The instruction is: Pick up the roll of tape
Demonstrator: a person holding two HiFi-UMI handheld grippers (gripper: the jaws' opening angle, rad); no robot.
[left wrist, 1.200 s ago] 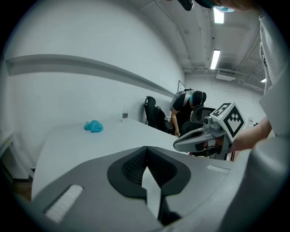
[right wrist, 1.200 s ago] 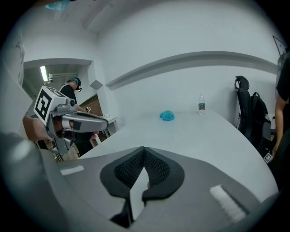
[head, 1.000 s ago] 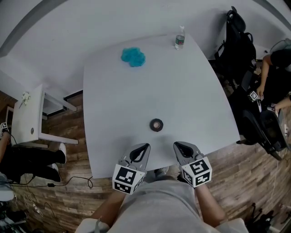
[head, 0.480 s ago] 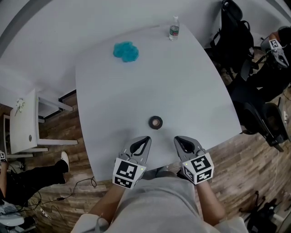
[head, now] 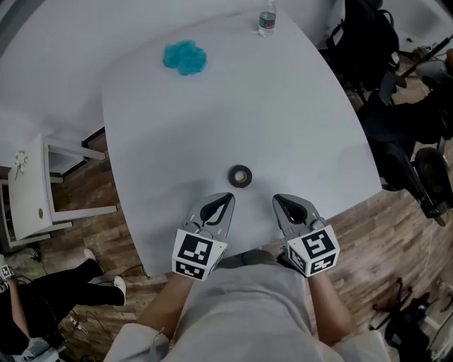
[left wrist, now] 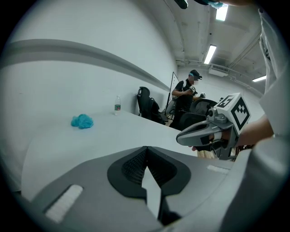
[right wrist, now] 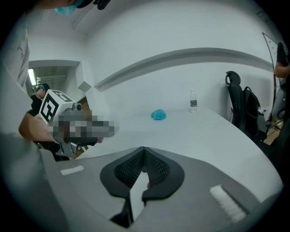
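Note:
A small dark roll of tape [head: 241,176] lies flat on the white table [head: 177,127], near its front edge. My left gripper [head: 226,197] is just short of the roll to its lower left, jaws shut with nothing between them. At the roll's lower right my right gripper [head: 277,199] is shut and empty too. Neither touches the roll. In the left gripper view my left gripper [left wrist: 146,147] hides the roll behind its own jaws. The right gripper view is the same: my right gripper [right wrist: 143,148] is shut, with no roll in sight.
A blue crumpled cloth [head: 185,56] and a water bottle [head: 267,22] sit at the table's far side. Black chairs and bags [head: 375,42] stand to the right, a small white side table [head: 32,191] to the left. A person [left wrist: 186,93] stands beyond the far corner.
Both grippers have edged forward over the table's front edge, closer to the roll. Their jaws stayed shut. The head view has shifted, so the table sits higher in the frame.

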